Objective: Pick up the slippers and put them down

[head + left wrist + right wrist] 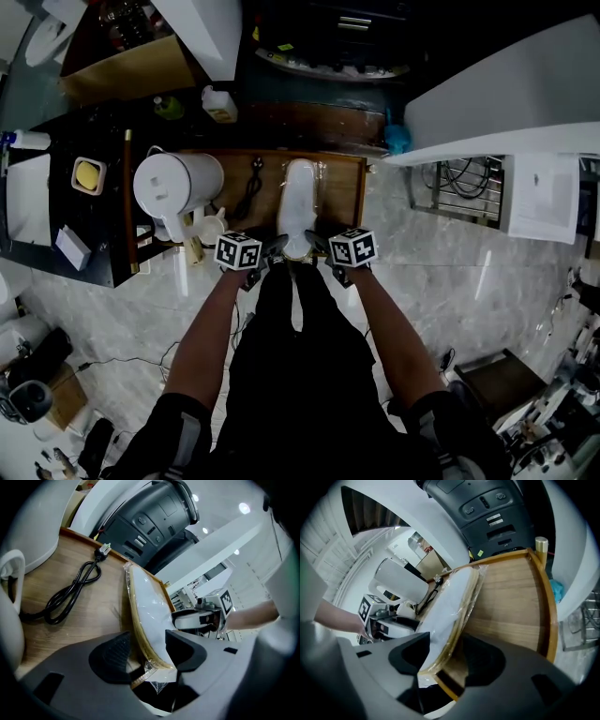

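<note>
A pair of white slippers (298, 202) with tan soles, wrapped in clear plastic, rests lengthwise on the wooden table (342, 187). Its near end reaches the table's front edge. My left gripper (272, 251) and right gripper (323, 248) flank that near end. In the left gripper view the slippers (147, 616) run between the widely parted jaws of the left gripper (147, 652), which is open. In the right gripper view the slippers (450, 606) likewise pass between the spread jaws of the right gripper (446, 658), also open.
A white jug (173, 183) and a small white cup (211, 225) stand at the table's left. A coiled black cable (251, 187) lies beside the slippers. A dark appliance (154, 522) sits behind the table. A black counter (56, 187) is at the left.
</note>
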`<action>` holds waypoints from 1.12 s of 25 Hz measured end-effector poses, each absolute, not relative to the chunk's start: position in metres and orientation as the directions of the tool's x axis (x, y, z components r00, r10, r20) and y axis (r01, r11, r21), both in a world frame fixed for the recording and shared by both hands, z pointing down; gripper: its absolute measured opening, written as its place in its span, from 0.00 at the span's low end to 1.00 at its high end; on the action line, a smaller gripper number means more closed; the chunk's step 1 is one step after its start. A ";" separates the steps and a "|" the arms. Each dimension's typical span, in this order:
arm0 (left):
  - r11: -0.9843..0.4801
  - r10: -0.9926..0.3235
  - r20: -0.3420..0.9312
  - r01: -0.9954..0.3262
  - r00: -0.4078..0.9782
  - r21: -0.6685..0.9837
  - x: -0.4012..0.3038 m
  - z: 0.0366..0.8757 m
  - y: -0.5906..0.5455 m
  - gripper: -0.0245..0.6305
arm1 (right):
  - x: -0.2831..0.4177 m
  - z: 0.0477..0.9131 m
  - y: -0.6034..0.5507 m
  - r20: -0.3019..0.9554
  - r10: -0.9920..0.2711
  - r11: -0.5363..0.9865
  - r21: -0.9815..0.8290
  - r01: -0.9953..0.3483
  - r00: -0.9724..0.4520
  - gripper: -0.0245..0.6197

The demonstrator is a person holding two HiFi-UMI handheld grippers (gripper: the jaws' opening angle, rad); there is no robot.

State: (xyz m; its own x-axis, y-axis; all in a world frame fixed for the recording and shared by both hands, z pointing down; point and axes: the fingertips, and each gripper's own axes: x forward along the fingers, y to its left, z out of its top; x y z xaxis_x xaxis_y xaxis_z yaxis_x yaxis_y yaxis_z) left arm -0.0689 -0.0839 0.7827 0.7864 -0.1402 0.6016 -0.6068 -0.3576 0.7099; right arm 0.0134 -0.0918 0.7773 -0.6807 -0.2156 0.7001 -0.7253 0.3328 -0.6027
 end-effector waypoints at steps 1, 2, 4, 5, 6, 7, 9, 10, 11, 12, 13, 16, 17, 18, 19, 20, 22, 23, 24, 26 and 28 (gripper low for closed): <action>-0.356 -0.132 0.603 -0.605 0.787 0.712 -0.068 0.783 -0.084 0.38 | 0.013 0.779 -0.092 0.696 -0.213 0.325 -0.611 -0.722 -0.685 0.37; -0.355 -0.124 0.604 -0.603 0.788 0.714 -0.066 0.784 -0.085 0.38 | 0.013 0.780 -0.092 0.694 -0.211 0.318 -0.617 -0.719 -0.689 0.37; -0.357 -0.107 0.605 -0.598 0.789 0.717 -0.063 0.784 -0.087 0.38 | 0.013 0.783 -0.092 0.688 -0.206 0.300 -0.632 -0.714 -0.696 0.37; -0.360 -0.100 0.606 -0.596 0.789 0.718 -0.062 0.785 -0.087 0.38 | 0.012 0.785 -0.091 0.686 -0.202 0.291 -0.639 -0.712 -0.699 0.37; -0.363 -0.095 0.608 -0.596 0.789 0.716 -0.060 0.785 -0.087 0.38 | 0.011 0.786 -0.090 0.684 -0.200 0.285 -0.644 -0.710 -0.701 0.37; -0.366 -0.090 0.612 -0.597 0.786 0.714 -0.059 0.786 -0.087 0.38 | 0.010 0.786 -0.091 0.682 -0.200 0.279 -0.649 -0.708 -0.704 0.37; -0.364 -0.082 0.624 -0.606 0.778 0.708 -0.059 0.788 -0.088 0.38 | 0.007 0.788 -0.090 0.671 -0.195 0.255 -0.669 -0.698 -0.715 0.37; -0.360 -0.077 0.628 -0.609 0.775 0.707 -0.059 0.789 -0.088 0.38 | 0.006 0.789 -0.089 0.662 -0.190 0.236 -0.686 -0.689 -0.725 0.37; -0.356 -0.072 0.630 -0.610 0.773 0.708 -0.059 0.790 -0.089 0.38 | 0.004 0.791 -0.088 0.653 -0.185 0.216 -0.702 -0.679 -0.734 0.36; -0.352 -0.069 0.632 -0.612 0.772 0.708 -0.059 0.790 -0.089 0.38 | 0.004 0.793 -0.087 0.646 -0.181 0.199 -0.714 -0.671 -0.742 0.35; -0.350 -0.067 0.634 -0.613 0.770 0.708 -0.059 0.790 -0.090 0.38 | 0.003 0.794 -0.087 0.640 -0.181 0.185 -0.723 -0.665 -0.746 0.35; -0.335 -0.067 0.636 -0.617 0.769 0.712 -0.058 0.792 -0.090 0.37 | 0.002 0.794 -0.086 0.631 -0.190 0.162 -0.735 -0.658 -0.752 0.34; -0.324 -0.072 0.630 -0.615 0.774 0.719 -0.059 0.792 -0.089 0.37 | 0.002 0.793 -0.086 0.630 -0.194 0.162 -0.735 -0.658 -0.752 0.33; -0.311 -0.080 0.619 -0.610 0.781 0.729 -0.059 0.791 -0.089 0.37 | 0.001 0.791 -0.086 0.629 -0.198 0.164 -0.735 -0.658 -0.752 0.33; -0.301 -0.090 0.608 -0.603 0.789 0.739 -0.059 0.788 -0.089 0.37 | 0.001 0.788 -0.087 0.627 -0.203 0.169 -0.734 -0.658 -0.752 0.33; -0.294 -0.098 0.598 -0.597 0.795 0.746 -0.059 0.786 -0.088 0.37 | 0.001 0.784 -0.087 0.625 -0.208 0.175 -0.733 -0.657 -0.753 0.33; -0.293 -0.109 0.592 -0.595 0.799 0.749 -0.059 0.783 -0.087 0.37 | 0.001 0.781 -0.086 0.622 -0.214 0.188 -0.731 -0.656 -0.754 0.33; -0.293 -0.115 0.590 -0.595 0.799 0.748 -0.060 0.782 -0.086 0.37 | 0.001 0.779 -0.086 0.621 -0.218 0.195 -0.728 -0.657 -0.753 0.33; -0.291 -0.123 0.587 -0.595 0.800 0.749 -0.060 0.780 -0.086 0.37 | 0.001 0.778 -0.086 0.619 -0.222 0.199 -0.728 -0.656 -0.754 0.33; -0.285 -0.139 0.578 -0.591 0.804 0.754 -0.061 0.776 -0.084 0.37 | 0.000 0.773 -0.084 0.610 -0.228 0.202 -0.733 -0.650 -0.759 0.32; -0.284 -0.152 0.563 -0.582 0.812 0.762 -0.062 0.770 -0.081 0.37 | -0.001 0.768 -0.083 0.601 -0.234 0.213 -0.735 -0.643 -0.764 0.32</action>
